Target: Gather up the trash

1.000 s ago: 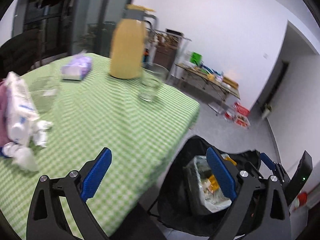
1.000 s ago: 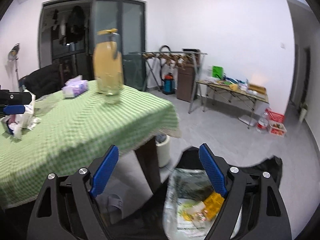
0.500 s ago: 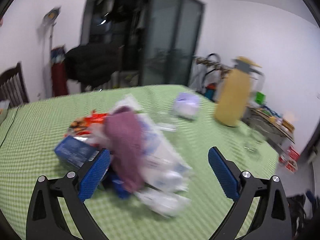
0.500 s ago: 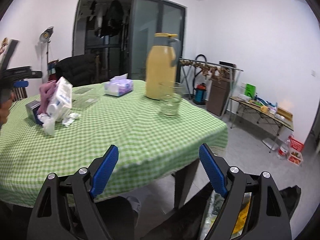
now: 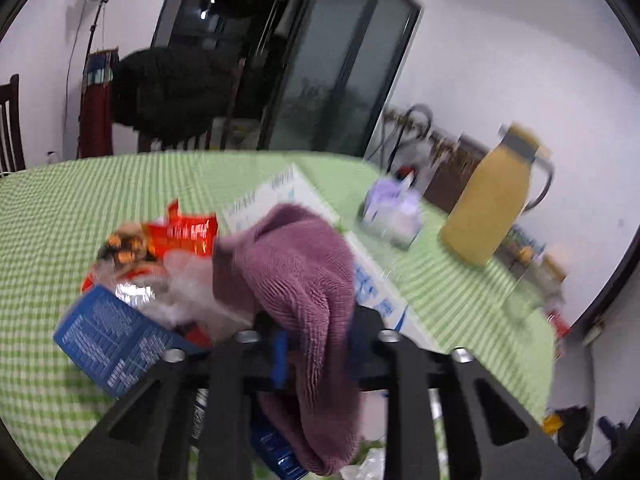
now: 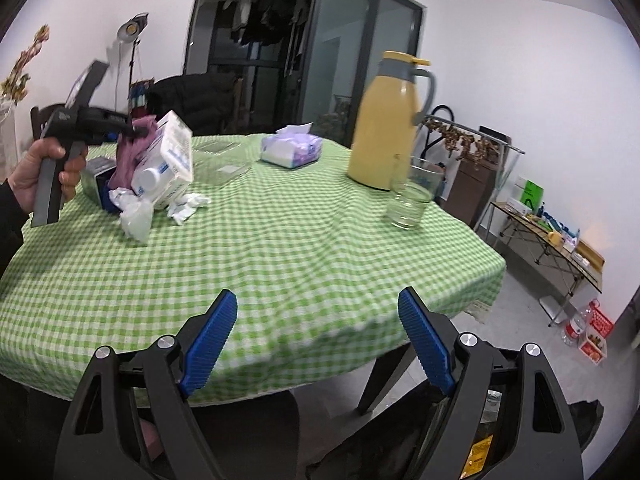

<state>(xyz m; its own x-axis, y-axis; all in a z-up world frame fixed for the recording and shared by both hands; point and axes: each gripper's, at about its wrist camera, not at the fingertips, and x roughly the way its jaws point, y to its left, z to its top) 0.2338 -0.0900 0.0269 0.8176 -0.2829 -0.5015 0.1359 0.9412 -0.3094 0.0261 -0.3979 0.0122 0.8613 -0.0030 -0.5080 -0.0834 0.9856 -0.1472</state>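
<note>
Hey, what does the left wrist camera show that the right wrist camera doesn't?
Only the left wrist view shows the orange snack wrapper behind the pile, and the left gripper closing, its jaws pinching the purple cloth. Only the right wrist view shows the drinking glass, the crumpled tissues, the open, empty right gripper and the hand holding the other gripper. Both show the yellow jug, tissue pack and white carton.
</note>
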